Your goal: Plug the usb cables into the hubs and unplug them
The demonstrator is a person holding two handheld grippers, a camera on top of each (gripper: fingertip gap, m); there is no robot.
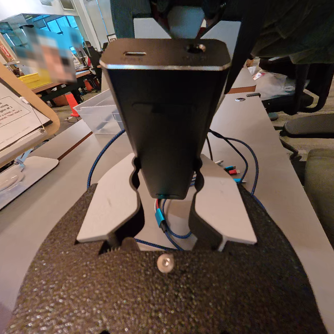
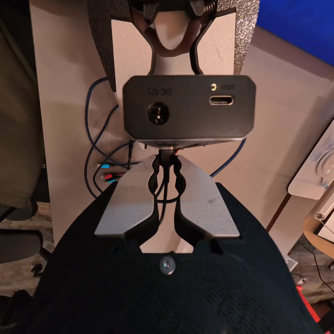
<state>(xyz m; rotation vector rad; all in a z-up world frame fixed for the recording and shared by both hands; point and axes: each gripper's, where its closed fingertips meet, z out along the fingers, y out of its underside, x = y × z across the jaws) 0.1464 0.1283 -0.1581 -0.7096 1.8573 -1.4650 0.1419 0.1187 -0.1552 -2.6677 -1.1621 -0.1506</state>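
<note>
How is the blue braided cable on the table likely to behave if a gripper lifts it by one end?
The blue braided cable lies in loose loops on the table, so it is probably floppy and would trail. Being thin, it likely weighs little. It crosses other cables, so it may drag them.

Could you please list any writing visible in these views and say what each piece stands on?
I won't quote wording; here is where it stands.
The hub end face: two small printed markings, above the round socket and the slot port.
White sheet on a stand: printed lines, cut off at the edge.
Nothing else readable.
</note>
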